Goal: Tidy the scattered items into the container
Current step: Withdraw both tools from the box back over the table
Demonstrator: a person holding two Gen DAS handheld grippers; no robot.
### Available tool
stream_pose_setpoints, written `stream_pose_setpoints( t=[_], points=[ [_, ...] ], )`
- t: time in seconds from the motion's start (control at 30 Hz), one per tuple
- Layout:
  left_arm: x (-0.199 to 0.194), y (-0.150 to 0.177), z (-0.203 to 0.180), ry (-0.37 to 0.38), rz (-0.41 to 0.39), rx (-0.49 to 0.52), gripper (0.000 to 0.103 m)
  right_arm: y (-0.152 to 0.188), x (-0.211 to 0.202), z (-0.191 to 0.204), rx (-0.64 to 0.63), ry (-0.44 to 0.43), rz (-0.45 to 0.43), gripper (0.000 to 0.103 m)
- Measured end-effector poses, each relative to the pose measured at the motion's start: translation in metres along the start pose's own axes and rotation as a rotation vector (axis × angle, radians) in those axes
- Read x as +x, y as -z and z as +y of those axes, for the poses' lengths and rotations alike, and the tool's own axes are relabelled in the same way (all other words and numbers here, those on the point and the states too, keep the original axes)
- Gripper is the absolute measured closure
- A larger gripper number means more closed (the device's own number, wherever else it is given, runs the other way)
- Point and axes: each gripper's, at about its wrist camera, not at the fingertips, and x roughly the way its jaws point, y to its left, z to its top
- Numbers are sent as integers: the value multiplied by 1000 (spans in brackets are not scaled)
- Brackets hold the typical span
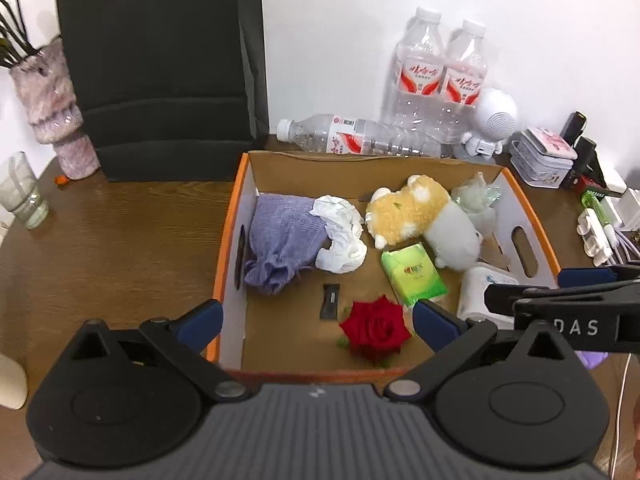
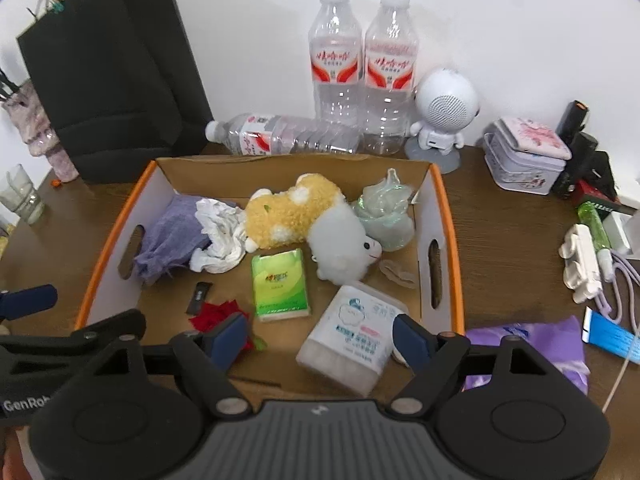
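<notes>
the red fabric rose (image 1: 375,328) is partly hidden behind the right gripper (image 2: 320,334) finger in the right wrist view. both it and the left gripper (image 1: 316,318) are held wide open, nothing gripped. inside the orange-edged cardboard box (image 2: 448,216) on the brown wooden table (image 1: 120,220) are seen one rose, one green tissue pack (image 2: 280,284), one white lidded tub (image 2: 348,340). three clear water bottles (image 2: 336,52) are counted beyond, one lying.

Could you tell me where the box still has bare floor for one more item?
Bare cardboard shows in the box between the purple cloth, the rose and the green tissue pack, apart from a small black piece there. The back and right side are crowded with the plush toy and the wipes pack.
</notes>
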Motion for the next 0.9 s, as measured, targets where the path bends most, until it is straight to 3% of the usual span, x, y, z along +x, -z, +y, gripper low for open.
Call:
stream_pose_setpoints(
  t=[0.53,0.73,0.9],
  points=[
    [-87,29,-6,-44,-125,6,0,46,-82,13,-33,-37,-104,22],
    [-114,59,-10,-49,-291,10,0,78,-106,7,-32,-73,-232,21],
    [-133,108,-7,-14,-405,-30,0,130,-124,-2,-25,-106,-381,21]
  ],
)
